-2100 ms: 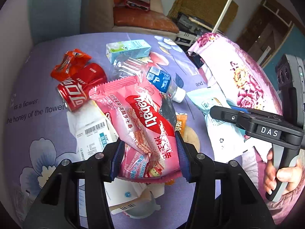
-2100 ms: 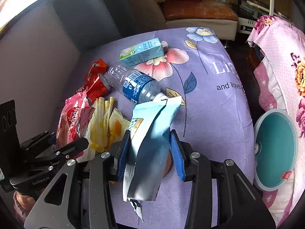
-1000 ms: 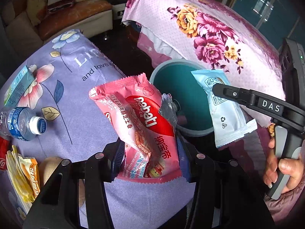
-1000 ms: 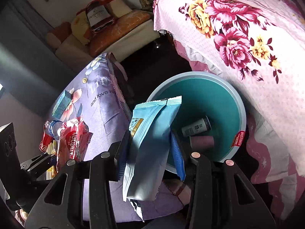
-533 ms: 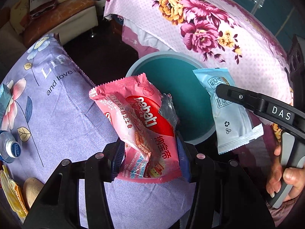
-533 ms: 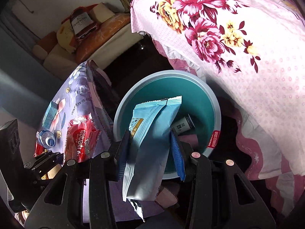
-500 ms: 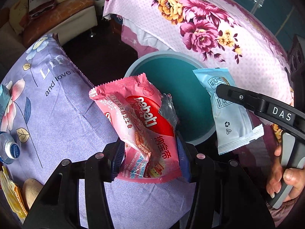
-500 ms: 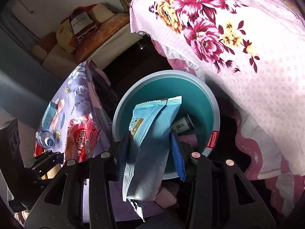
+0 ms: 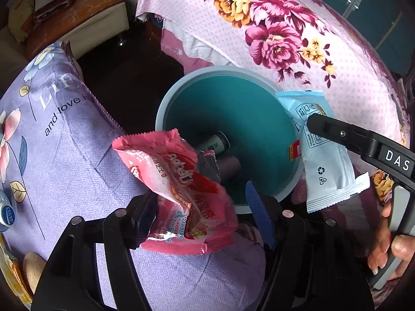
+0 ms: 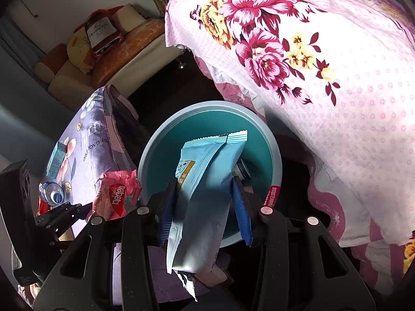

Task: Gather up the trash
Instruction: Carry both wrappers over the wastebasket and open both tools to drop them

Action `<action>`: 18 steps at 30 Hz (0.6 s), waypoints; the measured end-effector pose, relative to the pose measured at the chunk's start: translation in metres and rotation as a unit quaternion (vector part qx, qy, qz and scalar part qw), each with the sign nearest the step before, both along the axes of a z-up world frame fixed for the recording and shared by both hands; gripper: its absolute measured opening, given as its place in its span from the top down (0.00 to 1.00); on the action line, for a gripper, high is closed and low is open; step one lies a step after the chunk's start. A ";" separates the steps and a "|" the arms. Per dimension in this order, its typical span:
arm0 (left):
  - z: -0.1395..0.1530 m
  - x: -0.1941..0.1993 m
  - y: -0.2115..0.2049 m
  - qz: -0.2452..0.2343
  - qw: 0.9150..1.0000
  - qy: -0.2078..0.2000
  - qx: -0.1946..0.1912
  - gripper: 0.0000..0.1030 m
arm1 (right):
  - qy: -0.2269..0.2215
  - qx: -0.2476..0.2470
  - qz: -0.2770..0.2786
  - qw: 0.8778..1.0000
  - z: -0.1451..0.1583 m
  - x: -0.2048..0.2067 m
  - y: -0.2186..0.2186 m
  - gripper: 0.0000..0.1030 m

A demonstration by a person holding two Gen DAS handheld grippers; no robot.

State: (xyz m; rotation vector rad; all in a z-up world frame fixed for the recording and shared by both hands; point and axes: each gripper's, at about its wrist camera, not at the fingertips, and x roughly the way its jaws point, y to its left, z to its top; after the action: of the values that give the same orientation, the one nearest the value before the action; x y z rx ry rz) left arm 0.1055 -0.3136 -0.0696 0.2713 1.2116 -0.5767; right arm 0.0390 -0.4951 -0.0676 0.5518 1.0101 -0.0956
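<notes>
- Left wrist view: one pink wafer packet (image 9: 181,194) at frame centre, slipping from the opening left gripper (image 9: 205,210) beside one teal bin (image 9: 262,129).
- One blue packet (image 10: 205,197) stays clamped in the downward-angled right gripper (image 10: 205,212), lower centre.

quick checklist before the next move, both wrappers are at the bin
1. Teal round plastic bin mouth unobstructed: ok; only a few items at the bottom.
2. Left gripper releasing: ok; jaws opening, right pad clear of the pink snack wrapper.
3. Pink snack wrapper over the bin: not ok; it hangs at the near rim, partly over the purple flowered cloth.
4. Right gripper grip on the light blue foil packet: ok; both pads press it.
5. Light blue foil packet over the opening: ok in the right wrist view.
</notes>
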 end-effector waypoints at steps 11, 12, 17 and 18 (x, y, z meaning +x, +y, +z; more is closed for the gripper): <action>0.000 0.006 0.021 0.029 0.999 0.002 -0.018 0.14 | 0.015 -0.007 0.009 1.000 -0.007 0.009 0.009 0.61; 0.000 0.007 0.023 0.031 0.999 0.004 -0.022 0.14 | 0.016 -0.008 0.010 1.000 -0.008 0.010 0.011 0.61; 0.000 0.009 0.031 0.040 0.999 0.003 -0.027 0.12 | 0.024 -0.014 0.015 1.000 -0.011 0.014 0.016 0.61; 0.000 0.009 0.033 0.041 0.999 0.004 -0.028 0.12 | 0.026 -0.015 0.015 0.999 -0.012 0.015 0.017 0.61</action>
State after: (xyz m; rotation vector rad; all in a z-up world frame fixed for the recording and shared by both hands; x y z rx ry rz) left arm 0.1146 -0.2808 -0.0694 0.1712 1.2069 -0.5409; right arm 0.0542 -0.4780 -0.0793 0.5086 1.0649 -0.0988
